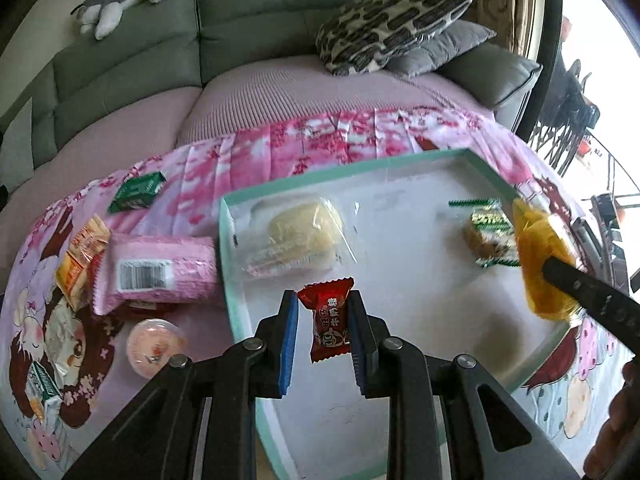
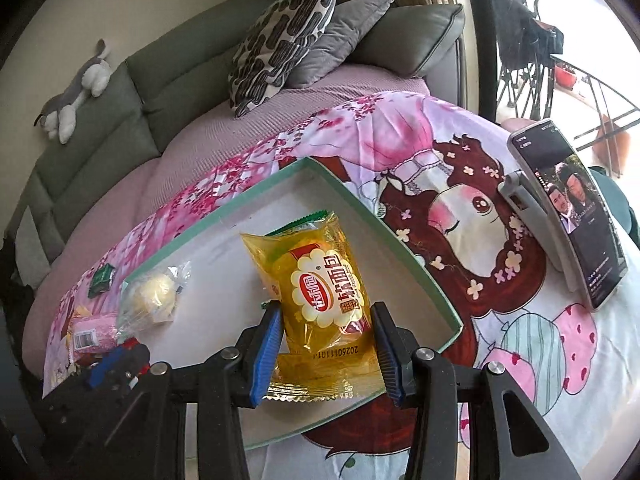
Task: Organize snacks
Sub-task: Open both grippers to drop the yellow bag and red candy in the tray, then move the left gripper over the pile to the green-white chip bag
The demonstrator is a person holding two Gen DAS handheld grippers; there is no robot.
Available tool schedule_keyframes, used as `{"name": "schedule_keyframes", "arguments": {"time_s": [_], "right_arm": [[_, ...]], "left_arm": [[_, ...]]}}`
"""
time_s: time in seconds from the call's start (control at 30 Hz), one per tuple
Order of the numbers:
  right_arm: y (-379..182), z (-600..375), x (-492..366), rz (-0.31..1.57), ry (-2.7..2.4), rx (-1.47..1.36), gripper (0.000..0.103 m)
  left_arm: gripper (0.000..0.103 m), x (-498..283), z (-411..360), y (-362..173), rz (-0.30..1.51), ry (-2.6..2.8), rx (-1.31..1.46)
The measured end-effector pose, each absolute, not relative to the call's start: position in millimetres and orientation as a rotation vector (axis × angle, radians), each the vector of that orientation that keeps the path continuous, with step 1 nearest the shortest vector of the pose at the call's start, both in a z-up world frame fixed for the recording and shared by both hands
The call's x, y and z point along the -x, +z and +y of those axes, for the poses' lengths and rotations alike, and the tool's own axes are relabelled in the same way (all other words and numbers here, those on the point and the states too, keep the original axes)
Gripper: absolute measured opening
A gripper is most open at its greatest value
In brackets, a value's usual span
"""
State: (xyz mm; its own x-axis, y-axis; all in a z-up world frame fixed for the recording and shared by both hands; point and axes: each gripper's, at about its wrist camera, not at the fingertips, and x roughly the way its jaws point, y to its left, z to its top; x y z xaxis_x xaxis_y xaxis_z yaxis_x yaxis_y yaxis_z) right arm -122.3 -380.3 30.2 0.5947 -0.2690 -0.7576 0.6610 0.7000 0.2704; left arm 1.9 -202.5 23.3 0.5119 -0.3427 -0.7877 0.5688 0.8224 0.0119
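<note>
My left gripper (image 1: 322, 302) is shut on a small red candy (image 1: 330, 320), held over the near left part of a white tray with a teal rim (image 1: 344, 166). My right gripper (image 2: 326, 306) is shut on a yellow bread packet (image 2: 320, 280) above the tray's right side (image 2: 384, 224). That packet (image 1: 538, 256) also shows at the right of the left wrist view. In the tray lie a pale bun in clear wrap (image 1: 298, 236) and a green-wrapped snack (image 1: 488, 232).
Left of the tray on the pink printed cloth lie a pink barcoded packet (image 1: 160, 272), an orange packet (image 1: 80, 260), a green packet (image 1: 138, 192) and a jelly cup (image 1: 154, 344). A phone on a stand (image 2: 572, 216) stands right of the tray. A grey sofa with cushions (image 1: 392, 28) is behind.
</note>
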Motion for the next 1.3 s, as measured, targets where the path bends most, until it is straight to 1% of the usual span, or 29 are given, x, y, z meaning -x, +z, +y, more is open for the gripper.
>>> {"name": "schedule_keyframes", "arguments": {"time_s": [0.1, 0.13, 0.2, 0.23, 0.27, 0.37, 0.43, 0.47, 0.5, 0.53, 0.57, 0.6, 0.63, 0.67, 0.8, 0.87, 1.3], "right_arm": [[28.7, -380.9, 121.9, 0.762, -0.589, -0.566, 0.048], [28.4, -380.3, 121.2, 0.764, -0.588, -0.56, 0.048], [28.1, -379.5, 119.9, 0.771, -0.589, -0.549, 0.048], [28.4, -378.9, 119.6, 0.772, -0.59, -0.544, 0.048], [28.6, -379.2, 119.5, 0.771, -0.59, -0.545, 0.049], [27.3, -381.6, 120.1, 0.77, -0.583, -0.566, 0.059], [26.6, -381.6, 119.4, 0.777, -0.585, -0.563, 0.061], [26.2, -381.3, 118.8, 0.781, -0.585, -0.559, 0.064], [25.9, -381.2, 118.2, 0.783, -0.587, -0.556, 0.074], [25.7, -381.4, 118.0, 0.783, -0.591, -0.554, 0.08], [25.3, -381.7, 117.9, 0.782, -0.599, -0.55, 0.092], [24.9, -382.1, 118.1, 0.783, -0.604, -0.547, 0.101], [24.3, -382.4, 118.3, 0.783, -0.609, -0.542, 0.103], [23.8, -382.8, 118.2, 0.784, -0.612, -0.539, 0.103], [21.0, -382.5, 116.0, 0.797, -0.612, -0.52, 0.103], [20.5, -381.4, 114.7, 0.802, -0.609, -0.513, 0.103], [22.3, -374.2, 109.9, 0.8, -0.589, -0.483, 0.103]], "left_arm": [[0.025, -1.7, -204.5, 17.8, 0.887, -0.556, -0.293], [0.027, -1.3, -204.8, 17.2, 0.885, -0.555, -0.293], [0.041, -0.9, -205.2, 17.0, 0.889, -0.555, -0.297], [0.061, 0.0, -205.3, 17.7, 0.887, -0.56, -0.296], [0.072, 0.5, -204.3, 18.3, 0.881, -0.56, -0.294], [0.073, 3.1, -201.9, 23.4, 0.858, -0.554, -0.294], [0.074, 3.1, -199.5, 26.2, 0.846, -0.541, -0.297], [0.076, 3.1, -198.2, 27.1, 0.844, -0.536, -0.297], [0.078, 3.0, -196.7, 28.2, 0.841, -0.531, -0.295], [0.081, 3.1, -194.7, 29.6, 0.836, -0.526, -0.292], [0.086, 3.0, -192.7, 31.1, 0.83, -0.52, -0.288], [0.088, 2.8, -190.2, 32.7, 0.823, -0.511, -0.285], [0.091, 2.5, -188.5, 33.5, 0.818, -0.505, -0.282], [0.093, 1.9, -185.4, 34.8, 0.809, -0.492, -0.278], [0.095, -1.5, -176.2, 37.0, 0.789, -0.448, -0.258], [0.103, -4.6, -171.1, 36.0, 0.789, -0.423, -0.246], [0.103, -24.4, -128.3, 31.3, 0.816, -0.25, -0.128]]}}
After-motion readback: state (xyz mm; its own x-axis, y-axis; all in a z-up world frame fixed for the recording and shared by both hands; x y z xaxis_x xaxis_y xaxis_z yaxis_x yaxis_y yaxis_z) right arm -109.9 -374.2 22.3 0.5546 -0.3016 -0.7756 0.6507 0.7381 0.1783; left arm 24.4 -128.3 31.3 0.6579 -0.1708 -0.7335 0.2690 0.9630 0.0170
